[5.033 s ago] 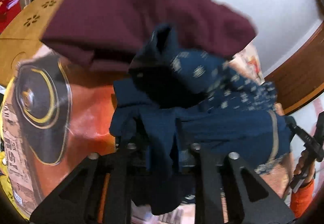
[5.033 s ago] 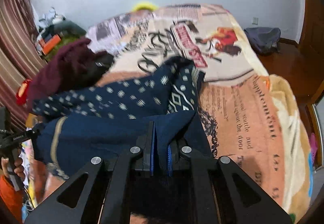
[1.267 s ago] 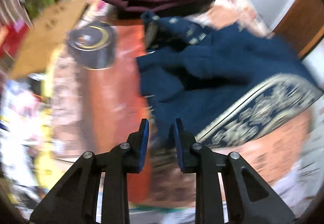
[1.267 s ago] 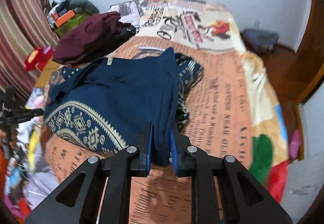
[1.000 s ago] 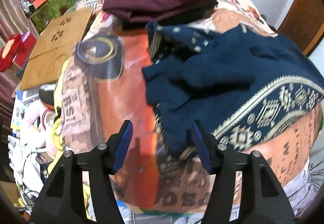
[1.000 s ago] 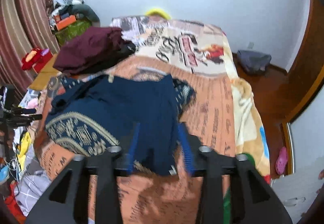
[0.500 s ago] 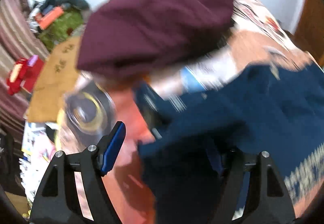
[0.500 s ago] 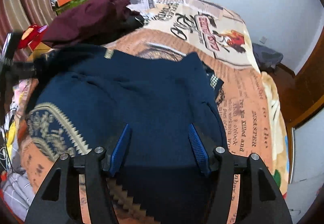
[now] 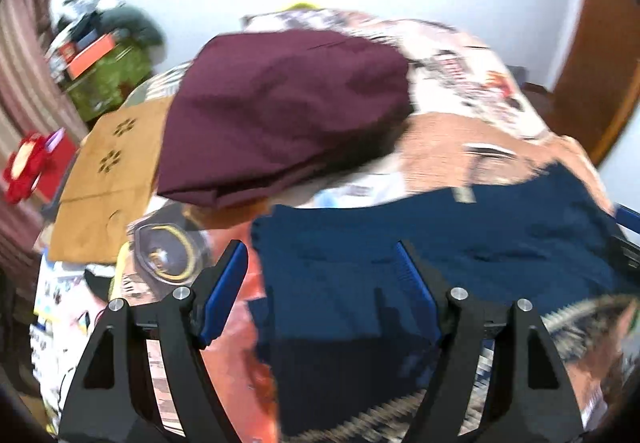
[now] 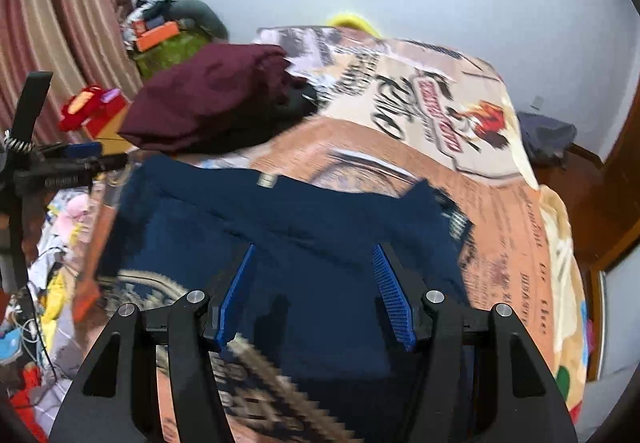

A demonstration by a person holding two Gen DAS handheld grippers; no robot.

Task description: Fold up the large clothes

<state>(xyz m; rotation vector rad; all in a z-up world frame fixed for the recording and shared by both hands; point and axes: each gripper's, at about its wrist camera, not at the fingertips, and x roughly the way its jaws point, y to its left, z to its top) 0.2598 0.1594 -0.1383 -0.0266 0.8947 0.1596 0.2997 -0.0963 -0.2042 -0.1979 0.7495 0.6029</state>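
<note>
Both tongs have let go since a second or so back: the right tongs [image 10: 314, 291], then pinched on a fold of the navy garment [image 10: 304, 239], now stand wide open with nothing between the blue pads, and the left tongs [image 9: 322, 289] gape just as wide and empty over the same cloth. Directly beneath and ahead of both lies the garment, spread on the bed [image 10: 500, 227]. Its long axis appears to run crosswise to the two views, from the left side to the right, with the patterned hem [image 10: 256, 359] nearest the person and the neck label [image 10: 266, 179] at the far edge. Each hand sits over its own end, left tongs near the garment's left edge, so neither is clearly closer. Beyond it a maroon pile [image 9: 280, 111] rests apart, near the far edge. Both tools point forward and down at the cloth.
</note>
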